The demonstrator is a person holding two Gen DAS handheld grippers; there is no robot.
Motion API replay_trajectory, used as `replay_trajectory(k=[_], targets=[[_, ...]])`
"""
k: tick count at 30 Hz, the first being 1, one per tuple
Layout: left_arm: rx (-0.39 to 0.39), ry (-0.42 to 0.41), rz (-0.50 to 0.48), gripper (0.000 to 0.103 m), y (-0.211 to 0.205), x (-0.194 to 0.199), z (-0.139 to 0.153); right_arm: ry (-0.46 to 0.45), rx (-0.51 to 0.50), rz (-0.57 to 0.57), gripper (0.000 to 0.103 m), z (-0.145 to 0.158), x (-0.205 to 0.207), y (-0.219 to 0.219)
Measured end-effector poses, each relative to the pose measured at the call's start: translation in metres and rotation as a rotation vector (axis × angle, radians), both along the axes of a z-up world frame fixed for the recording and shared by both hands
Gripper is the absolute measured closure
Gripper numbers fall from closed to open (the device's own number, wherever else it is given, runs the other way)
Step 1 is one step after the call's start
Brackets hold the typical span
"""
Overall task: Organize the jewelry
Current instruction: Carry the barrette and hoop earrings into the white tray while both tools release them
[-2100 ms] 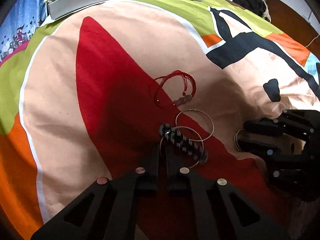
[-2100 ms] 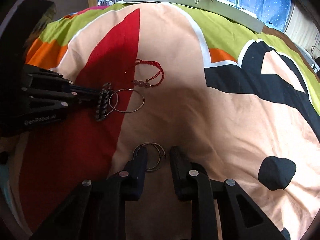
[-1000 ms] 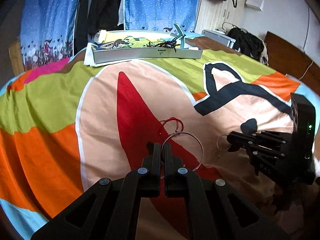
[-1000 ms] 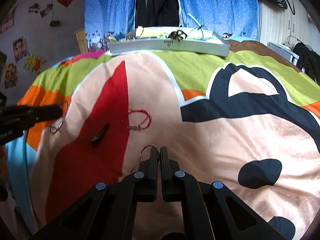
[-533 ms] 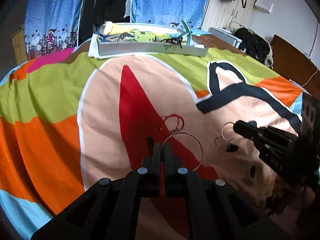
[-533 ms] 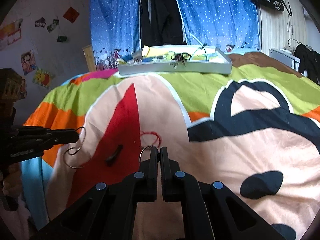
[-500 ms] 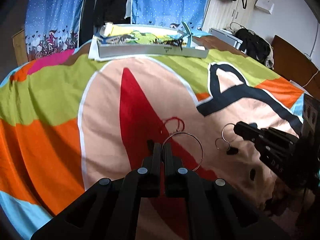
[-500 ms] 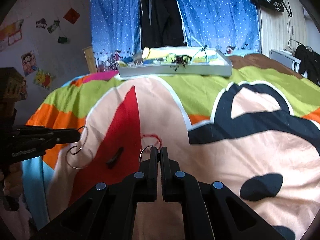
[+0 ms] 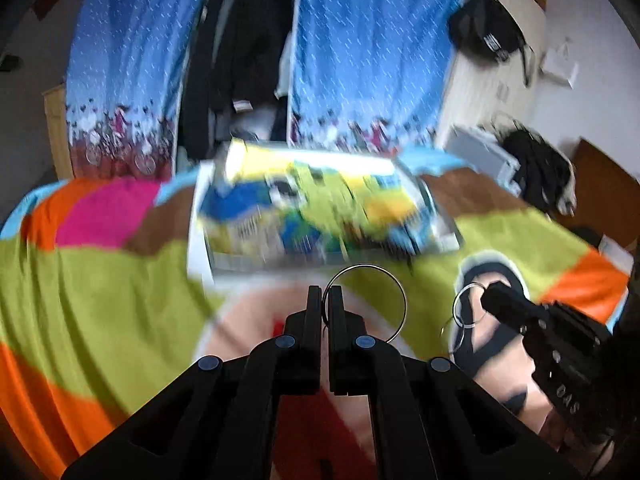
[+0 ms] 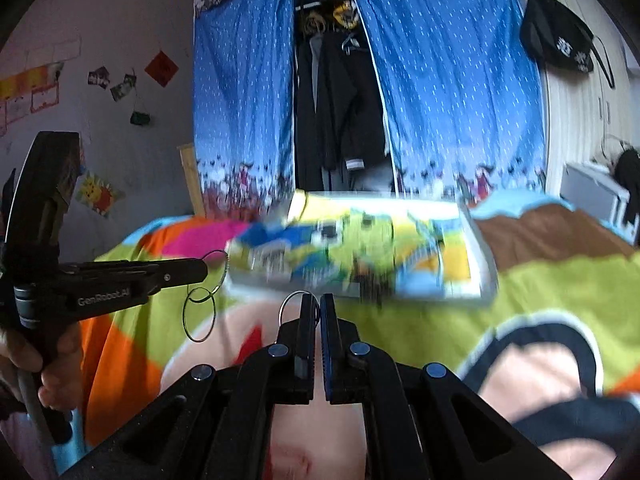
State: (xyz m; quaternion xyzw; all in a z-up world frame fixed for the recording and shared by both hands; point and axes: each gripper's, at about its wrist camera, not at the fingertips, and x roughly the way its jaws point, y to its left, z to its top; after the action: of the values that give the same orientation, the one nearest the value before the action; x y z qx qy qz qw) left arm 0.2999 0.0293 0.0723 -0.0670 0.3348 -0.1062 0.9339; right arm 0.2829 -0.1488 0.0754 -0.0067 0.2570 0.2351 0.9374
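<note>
Both grippers are up off the bed, each clamped on silver hoops. In the left wrist view the left gripper [image 9: 325,300] has its jaws pinched together on the rim of a big silver hoop [image 9: 394,284], which sticks out toward 1 o'clock from the fingertips. In the right wrist view a second ring hangs off it, lower down, at about 9 o'clock in the frame. The right gripper [image 10: 314,308] is also clenched tight, gripping smaller silver hoops [image 10: 289,303] that peek out at about 11 o'clock from its tips; from the left wrist camera they show as a couple of linked rings dangling at the 3 o'clock side.

The tray [image 9: 450,236] sits at the far end of the bed, at 12 o'clock in both views, grey rim with a loud blue, yellow and green printed inside. It's heavily motion-blurred, so I can't tell what's actually lying in it (there are some dark smudgy bits near the front edge in the right wrist view, can't say more than that).

Everything's over the colourful bedspread [image 9: 100,288], green, orange, pink and peach patches. Behind the tray hang blue dotted curtains [image 10: 240,92] with dark clothes between them. A hand [image 10: 36,364] holds the left gripper's handle at 9 o'clock in the right wrist view.
</note>
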Motion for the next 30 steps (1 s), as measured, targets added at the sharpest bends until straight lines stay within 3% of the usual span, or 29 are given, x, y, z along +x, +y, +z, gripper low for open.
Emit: replay_trajectory(k=[5,11,18,24,27,29,30], targets=[[-0.052,-0.015,0.067,0.102,0.012,0.063,0.007,-0.035,0.011,-0.034,0.1,0.002,0.063,0.014],[-0.109,0.048,0.08,0.102,0.014,0.121,-0.021,0.024,-0.012,-0.101,0.1,-0.031,0.115,0.009],[-0.061,0.123,0.055,0.102,0.003,0.142,-0.062,0.097,-0.024,-0.146,0.1,-0.065,0.133,-0.002],[-0.06,0.136,0.064,0.102,0.001,0.141,-0.067,0.122,-0.018,-0.175,0.099,-0.069,0.13,-0.008],[-0.063,0.155,0.071,0.09,0.002,0.137,-0.06,0.119,-0.022,-0.184,0.092,-0.061,0.123,-0.012],[-0.069,0.134,0.086,0.068,0.004,0.128,-0.05,0.107,-0.017,-0.187,0.089,-0.053,0.115,-0.015],[-0.075,0.12,0.088,0.064,0.005,0.124,-0.045,0.099,-0.014,-0.188,0.085,-0.048,0.111,-0.017]])
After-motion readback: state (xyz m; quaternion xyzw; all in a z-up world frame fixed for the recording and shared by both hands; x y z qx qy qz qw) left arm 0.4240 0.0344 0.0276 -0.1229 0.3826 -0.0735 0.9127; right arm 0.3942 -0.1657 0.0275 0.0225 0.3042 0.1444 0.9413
